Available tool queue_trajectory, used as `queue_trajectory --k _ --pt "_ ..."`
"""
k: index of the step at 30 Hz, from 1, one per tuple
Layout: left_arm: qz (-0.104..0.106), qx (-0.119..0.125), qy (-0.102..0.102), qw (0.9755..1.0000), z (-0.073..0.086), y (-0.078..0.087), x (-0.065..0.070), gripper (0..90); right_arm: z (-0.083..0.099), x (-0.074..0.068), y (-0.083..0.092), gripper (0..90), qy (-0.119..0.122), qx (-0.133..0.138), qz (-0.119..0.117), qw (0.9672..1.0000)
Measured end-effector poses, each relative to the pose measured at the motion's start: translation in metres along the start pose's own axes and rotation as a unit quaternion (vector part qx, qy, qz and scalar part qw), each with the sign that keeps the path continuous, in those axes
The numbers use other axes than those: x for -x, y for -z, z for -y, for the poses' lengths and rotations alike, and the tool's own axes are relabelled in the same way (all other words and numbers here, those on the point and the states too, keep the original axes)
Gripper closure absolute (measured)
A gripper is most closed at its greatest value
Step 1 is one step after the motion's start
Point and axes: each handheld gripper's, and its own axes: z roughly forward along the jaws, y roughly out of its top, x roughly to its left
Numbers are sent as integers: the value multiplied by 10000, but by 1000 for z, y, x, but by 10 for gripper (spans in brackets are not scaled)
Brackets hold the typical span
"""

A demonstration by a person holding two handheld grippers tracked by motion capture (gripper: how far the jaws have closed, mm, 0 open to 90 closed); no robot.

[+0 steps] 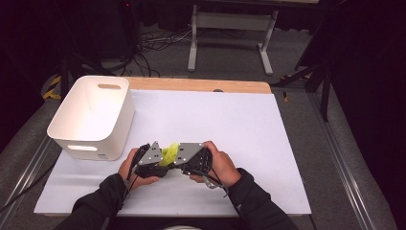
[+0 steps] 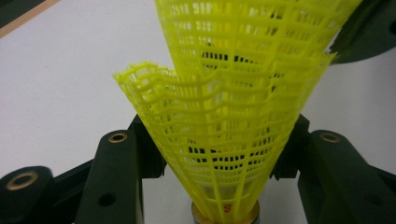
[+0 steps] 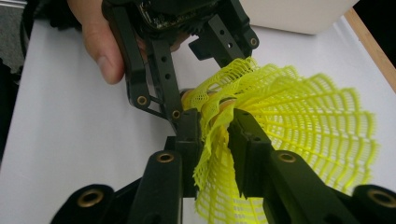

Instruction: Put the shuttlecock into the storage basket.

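A yellow mesh shuttlecock (image 1: 168,153) hangs between both grippers just above the white table sheet (image 1: 225,120). In the left gripper view its skirt (image 2: 224,107) rises from the cork base (image 2: 226,212) in two overlapping layers. The left gripper (image 2: 219,149) has its jaws pressed on the lower skirt from both sides. In the right gripper view the right gripper (image 3: 215,135) pinches a crumpled fold of the skirt (image 3: 303,121) between its pads. Farther off, the left gripper (image 3: 210,79) holds the cork end (image 3: 187,97), with a hand behind it. Both grippers (image 1: 160,160) (image 1: 176,155) meet tip to tip.
A white plastic bin (image 1: 91,115) with handle cut-outs stands at the table's left, a little beyond the hands. The sheet ends at a wooden strip (image 1: 201,85) along the far edge. Dark floor, cables and a metal frame lie past the table.
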Motion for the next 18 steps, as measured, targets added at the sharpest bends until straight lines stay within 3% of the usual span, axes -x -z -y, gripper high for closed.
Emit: queue_trajectory --k 9,18 --pt "-9 124 -40 9999 0 4 0 545 -4 -1 2 653 -48 90 -78 9999" --pt "-16 337 5 9994 0 7 -1 551 -8 -2 7 445 -78 146 19 9999"
